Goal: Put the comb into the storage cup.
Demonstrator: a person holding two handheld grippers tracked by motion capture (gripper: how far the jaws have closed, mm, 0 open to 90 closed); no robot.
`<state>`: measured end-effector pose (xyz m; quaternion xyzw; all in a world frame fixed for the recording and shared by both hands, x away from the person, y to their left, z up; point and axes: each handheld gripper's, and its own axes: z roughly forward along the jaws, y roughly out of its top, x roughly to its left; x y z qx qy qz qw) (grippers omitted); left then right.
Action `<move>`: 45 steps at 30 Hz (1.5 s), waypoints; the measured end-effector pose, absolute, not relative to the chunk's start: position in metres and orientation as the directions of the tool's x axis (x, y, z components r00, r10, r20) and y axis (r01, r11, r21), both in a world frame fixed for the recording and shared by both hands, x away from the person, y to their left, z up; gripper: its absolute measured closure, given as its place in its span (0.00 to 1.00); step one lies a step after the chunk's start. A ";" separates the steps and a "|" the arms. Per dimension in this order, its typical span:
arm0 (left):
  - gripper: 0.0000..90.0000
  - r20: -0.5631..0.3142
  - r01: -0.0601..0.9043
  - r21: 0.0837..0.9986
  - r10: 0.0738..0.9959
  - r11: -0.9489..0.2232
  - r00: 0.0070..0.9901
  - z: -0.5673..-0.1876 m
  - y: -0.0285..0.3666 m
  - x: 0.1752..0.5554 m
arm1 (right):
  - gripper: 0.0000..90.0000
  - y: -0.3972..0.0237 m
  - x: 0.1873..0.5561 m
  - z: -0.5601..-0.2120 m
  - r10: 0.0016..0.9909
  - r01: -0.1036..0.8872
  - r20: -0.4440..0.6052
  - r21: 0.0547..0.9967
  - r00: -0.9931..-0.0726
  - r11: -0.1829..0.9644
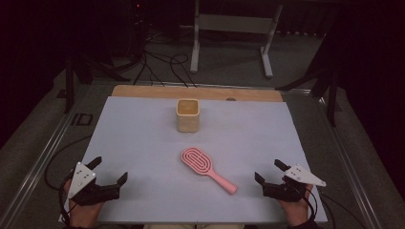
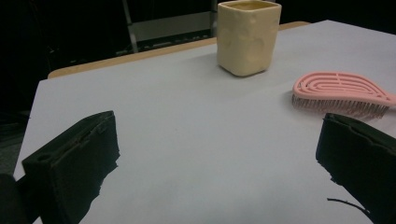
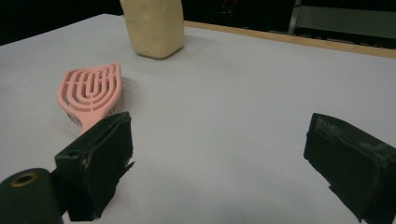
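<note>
- Left gripper (image 1: 111, 171): jaws spread wide, nothing between them; rests at the near left corner of the table (image 1: 143, 143), held in a hand (image 1: 83, 214).
- Right gripper (image 1: 270, 171): jaws likewise wide apart and empty; at the near right corner.
- Brush (image 1: 205, 168): pink, bristles down, flat on the table between the two grippers, nearer the right one; handle points toward the right gripper, touching neither.
- Cup (image 1: 187, 115): cream, upright, beyond the brush head, well apart from both grippers.

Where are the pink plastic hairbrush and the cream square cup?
Pink plastic hairbrush (image 1: 197, 161): high view, on its slotted oval head.
Cream square cup (image 1: 187, 121): high view, on its front wall.
</note>
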<state>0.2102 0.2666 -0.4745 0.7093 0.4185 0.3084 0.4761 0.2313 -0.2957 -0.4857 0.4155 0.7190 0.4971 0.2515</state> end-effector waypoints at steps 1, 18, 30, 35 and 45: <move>0.00 0.039 0.300 0.934 0.887 -0.196 0.459 -0.474 0.267 0.210 | 0.09 -0.295 0.231 -0.485 0.847 0.349 0.055 0.924 -0.529 0.158; 0.00 0.045 0.300 0.932 0.887 -0.202 0.460 -0.477 0.264 0.211 | 0.08 -0.283 0.239 -0.479 0.835 0.349 0.042 0.919 -0.549 0.183; 0.00 0.046 0.302 0.931 0.886 -0.205 0.462 -0.477 0.263 0.211 | 0.08 -0.270 0.247 -0.474 0.812 0.340 0.044 0.920 -0.582 0.194; 0.00 0.050 0.300 0.931 0.886 -0.209 0.461 -0.477 0.262 0.211 | 0.08 -0.259 0.252 -0.472 0.795 0.339 0.038 0.916 -0.606 0.214; 0.00 0.053 0.297 0.932 0.887 -0.209 0.458 -0.478 0.262 0.211 | 0.08 -0.232 0.265 -0.467 0.765 0.356 0.045 0.902 -0.642 0.246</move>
